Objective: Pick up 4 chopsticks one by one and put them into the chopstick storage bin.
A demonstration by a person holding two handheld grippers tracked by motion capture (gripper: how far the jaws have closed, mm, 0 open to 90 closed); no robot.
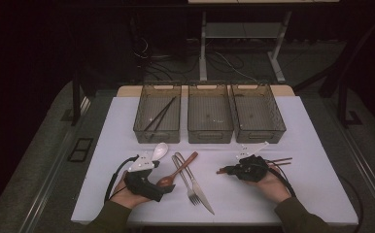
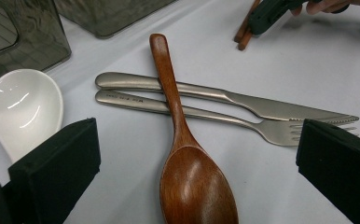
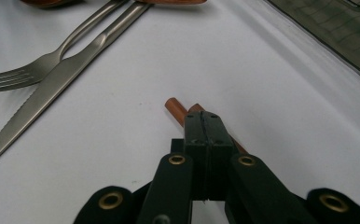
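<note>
My left gripper [image 1: 157, 180] [image 2: 197, 140] stands open, its jaws wide on either side of the bowl of a wooden spoon [image 1: 178, 170] [image 2: 194, 182] lying on the white table. The spoon's handle crosses a steel fork [image 1: 191, 194] [image 2: 169, 108] and knife [image 1: 202, 194] [image 2: 271, 107]. A white ceramic spoon [image 1: 160, 150] [image 2: 22, 105] lies beside the left jaw. My right gripper [image 1: 224, 170] [image 3: 205, 119] is shut, pads together, directly over a pair of brown chopsticks [image 1: 280, 160] [image 3: 175, 108] whose ends poke out beneath its tip.
Three smoky plastic bins stand in a row at the back: left [image 1: 156, 136], holding black chopsticks [image 1: 160, 115], middle [image 1: 210, 136] and right [image 1: 261, 135]. The fork [image 3: 38, 63] and knife [image 3: 52, 88] lie to the left in the right gripper view.
</note>
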